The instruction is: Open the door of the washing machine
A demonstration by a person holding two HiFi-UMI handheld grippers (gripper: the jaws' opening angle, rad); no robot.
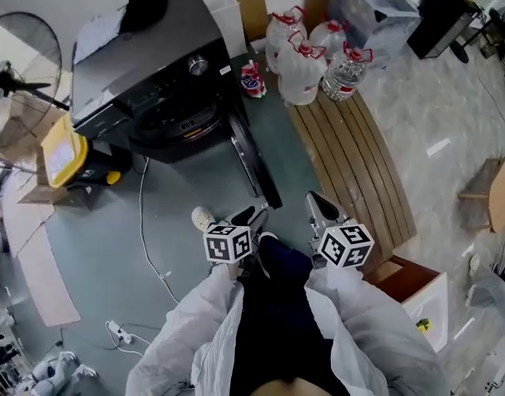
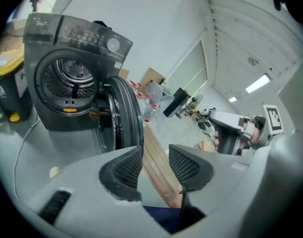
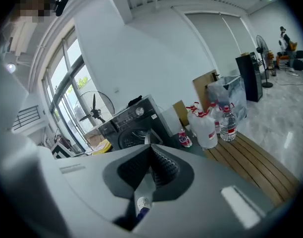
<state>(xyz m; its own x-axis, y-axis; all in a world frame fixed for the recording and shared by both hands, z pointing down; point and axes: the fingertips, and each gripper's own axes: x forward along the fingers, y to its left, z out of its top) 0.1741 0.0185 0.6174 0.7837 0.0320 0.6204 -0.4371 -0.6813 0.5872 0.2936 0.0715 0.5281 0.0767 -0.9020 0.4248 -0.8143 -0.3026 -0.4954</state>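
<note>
The dark grey washing machine (image 1: 153, 64) stands at the upper left of the head view. Its round door (image 1: 251, 162) is swung out wide and seen edge-on. The left gripper view shows the bare drum (image 2: 67, 78) and the door (image 2: 126, 114) hanging to its right. My left gripper (image 1: 256, 216) hovers just short of the door's lower edge; its jaws (image 2: 155, 153) are open with nothing between them. To its right, apart from the door, my right gripper (image 1: 315, 201) has its jaws (image 3: 150, 150) shut on nothing.
Several large water jugs (image 1: 302, 63) and a small red-and-white bottle (image 1: 252, 81) stand right of the machine. A slatted wooden platform (image 1: 356, 167) runs down the right. A yellow container (image 1: 64, 148), a fan (image 1: 13, 73) and a floor cable (image 1: 149, 250) lie to the left.
</note>
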